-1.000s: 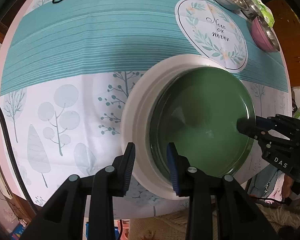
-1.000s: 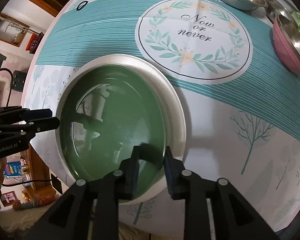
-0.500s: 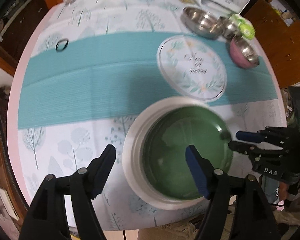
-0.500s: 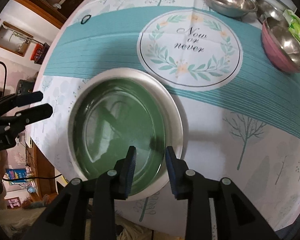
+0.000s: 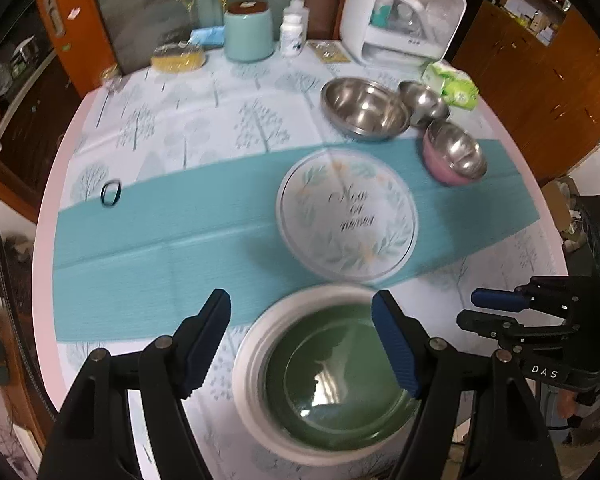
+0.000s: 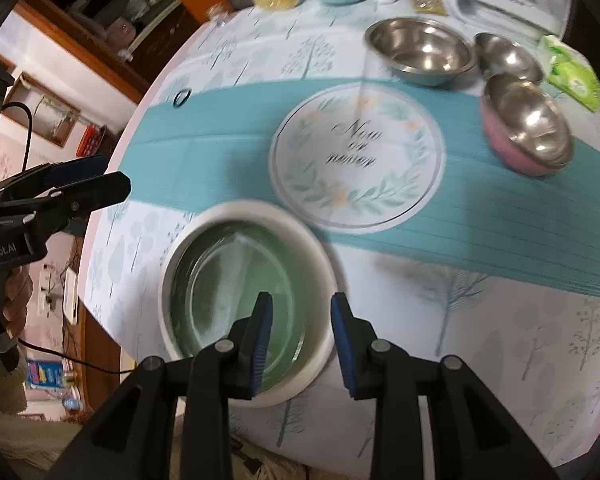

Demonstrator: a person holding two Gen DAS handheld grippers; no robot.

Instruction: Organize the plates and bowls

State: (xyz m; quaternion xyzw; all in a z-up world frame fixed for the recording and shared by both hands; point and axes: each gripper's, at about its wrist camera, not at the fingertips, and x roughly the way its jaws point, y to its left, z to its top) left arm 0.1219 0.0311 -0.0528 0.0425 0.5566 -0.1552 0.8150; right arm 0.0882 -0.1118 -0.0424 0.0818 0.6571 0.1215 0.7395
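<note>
From the left wrist view, the left gripper [image 5: 302, 336] hangs above the bench [image 5: 148, 240] with its jaws wide apart and nothing between the pads. Directly beneath and slightly beyond it, the green plate [image 5: 340, 380] lies nested inside the white plate [image 5: 248, 364] near the close edge of the bench. The right gripper [image 5: 474, 308] shows off to the right, clear of the plates. Farther ahead of the gripper lie the printed round emblem [image 5: 346, 216] on the tablecloth, then a large steel bowl [image 5: 364, 108], a small steel bowl [image 5: 422, 100] and a pink bowl [image 5: 454, 156].

From the right wrist view, the right gripper [image 6: 300, 316] has its jaws a modest way apart, empty, poised over the near right part of the two nested plates [image 6: 236, 280]. The left gripper [image 6: 108, 178] is out to the left, off the bench edge. The three bowls [image 6: 420, 48] stand ahead and to the right.
</note>
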